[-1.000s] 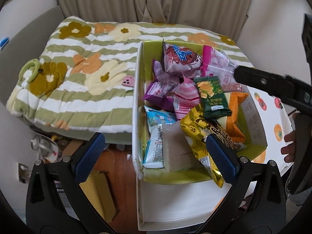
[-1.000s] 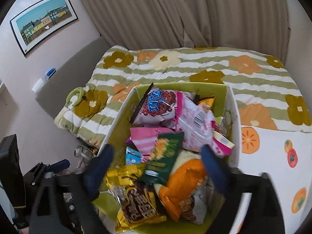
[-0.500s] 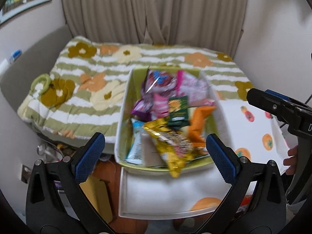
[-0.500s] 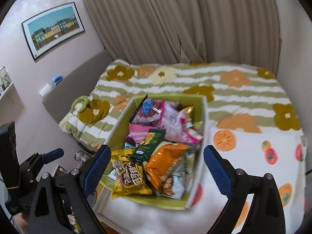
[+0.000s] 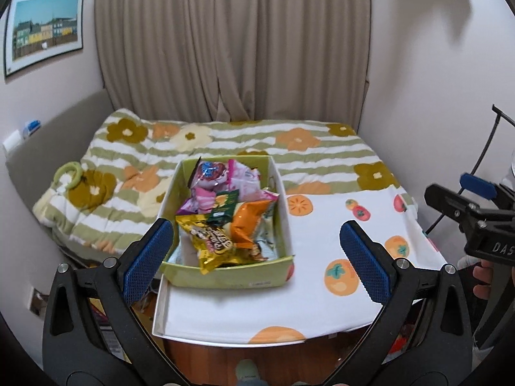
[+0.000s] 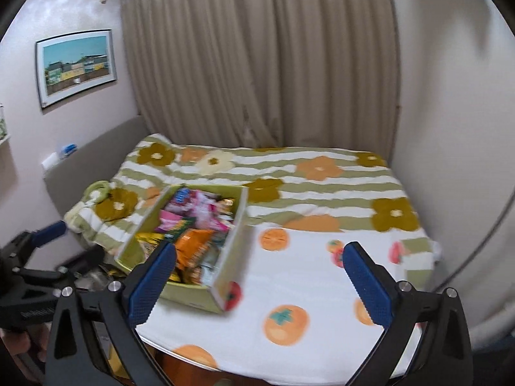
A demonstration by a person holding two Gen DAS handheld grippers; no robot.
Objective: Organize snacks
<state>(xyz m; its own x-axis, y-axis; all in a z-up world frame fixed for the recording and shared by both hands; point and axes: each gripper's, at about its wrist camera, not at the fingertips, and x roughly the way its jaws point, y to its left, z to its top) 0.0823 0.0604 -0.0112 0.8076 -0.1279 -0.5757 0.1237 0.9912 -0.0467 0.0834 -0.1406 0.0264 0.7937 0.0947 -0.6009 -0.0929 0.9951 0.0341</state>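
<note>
Both claws have pulled back and up from the snack box (image 5: 225,276) since a second ago, so far more of the room now shows around it. Left claw (image 5: 254,254) stands wide open with nothing between its blue pads; right claw (image 6: 257,275) is opening to its widest, also empty.

The box sits at the left edge of the bench (image 5: 322,305), on a white cloth printed with orange fruit, its far end against the striped bed (image 5: 305,157) behind. It is heaped above its rim with packets: a yellow bag (image 5: 212,241) at the front, an orange bag (image 5: 248,225) beside it, a small green packet (image 5: 222,209) on top, pink and purple ones further back (the right view is blurred, so labels stay unreadable).

Risk, as a judgement: the yellow bag overhangs the near wall, so a careless reach could tip it out, or nudge the box off the bench's left edge.
</note>
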